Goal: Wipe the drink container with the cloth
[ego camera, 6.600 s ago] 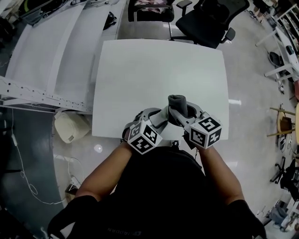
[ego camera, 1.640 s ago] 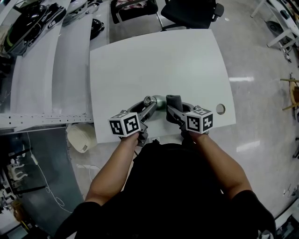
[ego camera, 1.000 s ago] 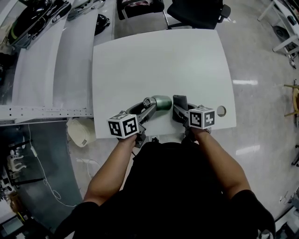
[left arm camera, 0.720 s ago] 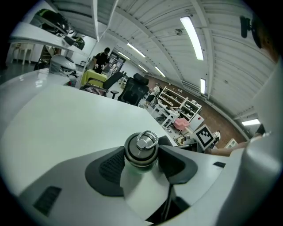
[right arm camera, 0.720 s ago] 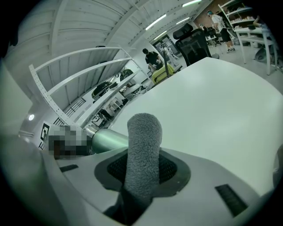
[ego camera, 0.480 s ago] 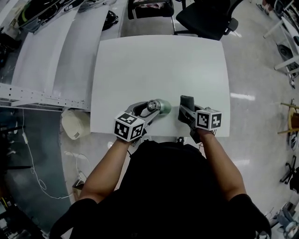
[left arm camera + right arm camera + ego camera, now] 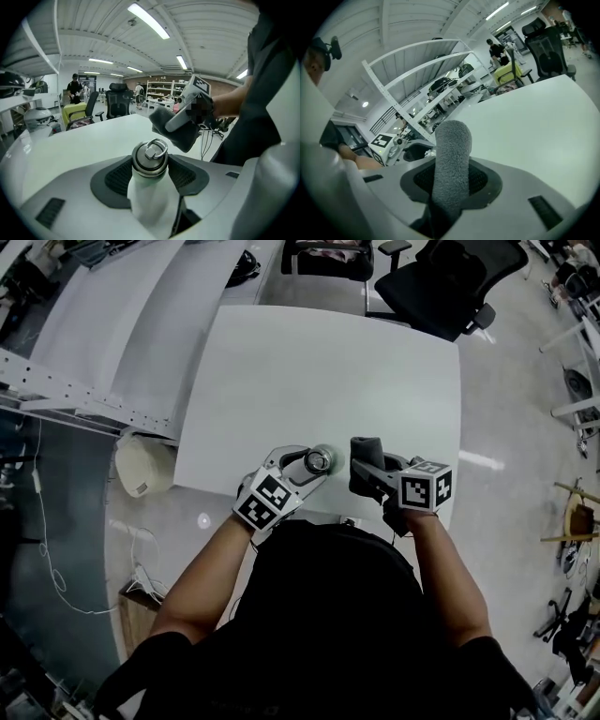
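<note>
The drink container (image 7: 149,187) is a pale bottle with a metal cap and ring. My left gripper (image 7: 150,176) is shut on its body, cap end pointing away from me. From above, the bottle (image 7: 317,461) shows cap-up just over the white table's (image 7: 319,371) near edge, in my left gripper (image 7: 305,465). A folded grey cloth (image 7: 451,164) sticks up from my right gripper (image 7: 450,180), which is shut on it. In the head view the cloth (image 7: 365,454) and right gripper (image 7: 367,467) hang a small gap to the right of the bottle, not touching it.
The white table stretches away ahead of both grippers. Black office chairs (image 7: 450,282) stand past its far edge. A long white bench (image 7: 103,324) runs along the left, with a pale bin (image 7: 139,465) on the floor beside the table. People stand far off by the shelving (image 7: 75,89).
The bottle has turned from lying sideways with the cloth against it to cap-up in my left gripper. The right gripper with the cloth has drawn away to the right, leaving a gap.
</note>
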A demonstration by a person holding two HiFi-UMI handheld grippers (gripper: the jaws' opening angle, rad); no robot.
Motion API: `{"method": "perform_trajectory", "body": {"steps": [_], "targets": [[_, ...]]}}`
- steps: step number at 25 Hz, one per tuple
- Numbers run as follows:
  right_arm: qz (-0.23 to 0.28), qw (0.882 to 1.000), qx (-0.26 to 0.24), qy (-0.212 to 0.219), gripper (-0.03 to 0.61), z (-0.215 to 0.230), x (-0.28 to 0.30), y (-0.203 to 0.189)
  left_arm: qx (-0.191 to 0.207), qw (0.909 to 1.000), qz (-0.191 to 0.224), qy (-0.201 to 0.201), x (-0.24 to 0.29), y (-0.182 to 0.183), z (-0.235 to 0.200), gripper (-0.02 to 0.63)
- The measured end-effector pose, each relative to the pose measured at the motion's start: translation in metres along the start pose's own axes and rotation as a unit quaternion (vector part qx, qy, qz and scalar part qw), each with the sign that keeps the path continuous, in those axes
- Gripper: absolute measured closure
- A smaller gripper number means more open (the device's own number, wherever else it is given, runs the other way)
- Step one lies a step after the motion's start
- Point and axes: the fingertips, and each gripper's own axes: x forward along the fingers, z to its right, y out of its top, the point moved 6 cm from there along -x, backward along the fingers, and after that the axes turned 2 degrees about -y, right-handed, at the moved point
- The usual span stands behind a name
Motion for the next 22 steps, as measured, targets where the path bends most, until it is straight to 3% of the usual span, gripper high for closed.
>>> {"method": "perform_trajectory", "body": {"steps": [4,8,22], "targets": [[-0.012,0.998,-0.01,0.054,0.465,-0.026,0.008,0.01,0.03,0.9995,-0.005,0.003,0.0,-0.004,0.005,0.364],[-0.016,0.996,-0.023,0.081,0.465,-0.039,0.014,0.018,0.053,0.9985,-0.012,0.008,0.0,-0.003,0.011,0.364],[-0.036,0.995,-0.034,0.083,0.465,-0.025,0.025,0.01,0.078,0.9964,-0.019,0.027,0.002,0.0,0.021,0.364]]}}
